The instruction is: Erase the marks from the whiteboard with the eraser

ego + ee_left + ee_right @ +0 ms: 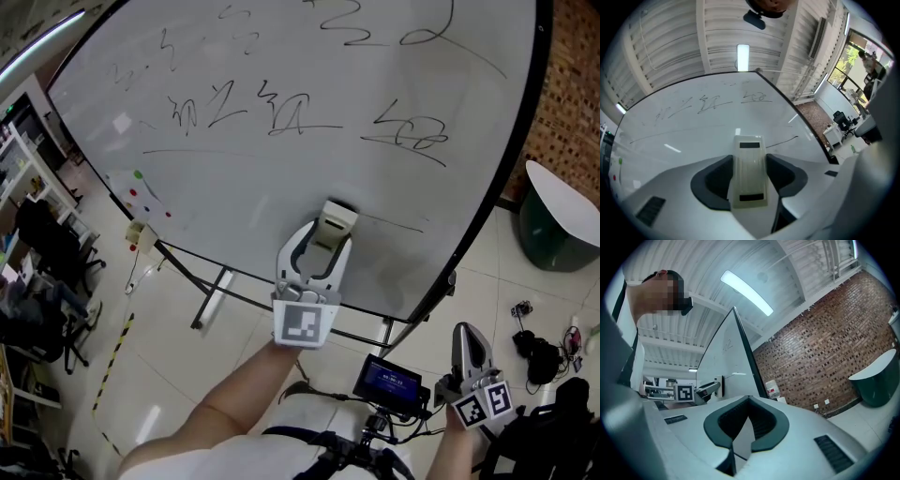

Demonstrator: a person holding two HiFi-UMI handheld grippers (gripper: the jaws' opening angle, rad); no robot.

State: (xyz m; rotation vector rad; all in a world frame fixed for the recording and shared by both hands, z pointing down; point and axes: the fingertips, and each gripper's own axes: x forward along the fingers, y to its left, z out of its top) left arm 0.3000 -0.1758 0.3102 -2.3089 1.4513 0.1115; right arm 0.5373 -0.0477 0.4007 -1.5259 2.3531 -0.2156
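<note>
Far on my left, some black chairs (47,253) stand on the floor beside the whiteboard (281,197). The board is big and white and fills most of my head view. Near its left edge I see little red and green dots (141,192) on it. Black marks (272,112) run across the top half of the board, and a long line lies under some of them. The lower part is mostly bare, with only a thin line (394,222) drawn there.

In the middle, my left gripper (323,242) is up at the lower part of the board. Its two jaws pinch the eraser (336,220) by its sides. In the left gripper view the eraser (749,171) is a pale block that sits tight between the dark pads. Its far end rests on the board. It is below the marks and just beside the left end of the thin line.

Lower down and to the right, I see a small screen (386,380) that glows blue. Next to it is my right gripper (466,330), held low and well apart from the board. In the right gripper view its jaws are pressed together at the tips, and nothing is between them.

Farther right, a dark green tub (553,230) with a white rim stands on the floor. A brick wall (572,84) is behind it.
</note>
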